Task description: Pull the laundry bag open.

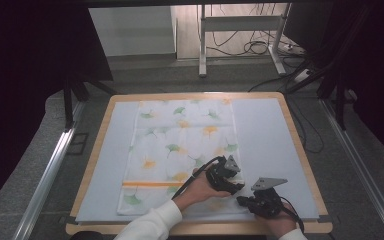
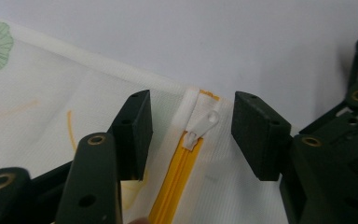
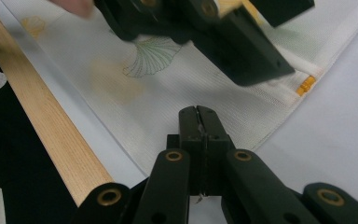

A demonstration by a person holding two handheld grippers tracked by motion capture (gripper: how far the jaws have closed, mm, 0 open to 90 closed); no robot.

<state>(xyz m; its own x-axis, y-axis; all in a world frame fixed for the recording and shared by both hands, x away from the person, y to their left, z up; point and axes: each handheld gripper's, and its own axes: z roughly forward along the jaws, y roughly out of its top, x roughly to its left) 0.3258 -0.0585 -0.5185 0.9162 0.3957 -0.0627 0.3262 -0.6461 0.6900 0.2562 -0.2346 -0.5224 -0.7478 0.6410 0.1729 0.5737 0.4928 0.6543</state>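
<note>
A white cloth bag (image 1: 180, 145) printed with green and yellow leaves lies flat on the mat. Its yellow zipper (image 1: 145, 184) runs across the near end. My left gripper (image 1: 236, 188) is at the zipper's right end. In the left gripper view it (image 2: 191, 130) stands open, with the white zipper pull (image 2: 205, 122) between the jaws and untouched by either pad. My right gripper (image 1: 241, 200) is at the bag's near right corner. In its own view it (image 3: 197, 114) is shut, pinching the bag's hem (image 3: 270, 135). One of the left gripper's fingers (image 3: 247, 51) hangs just above.
A pale mat (image 1: 265, 130) covers the wooden table (image 1: 300, 145), whose near edge (image 3: 42, 130) runs close to my right gripper. Beyond the table are a stand's legs (image 1: 202, 50) and cables on the floor. A white sleeve (image 1: 150, 225) comes in at the bottom.
</note>
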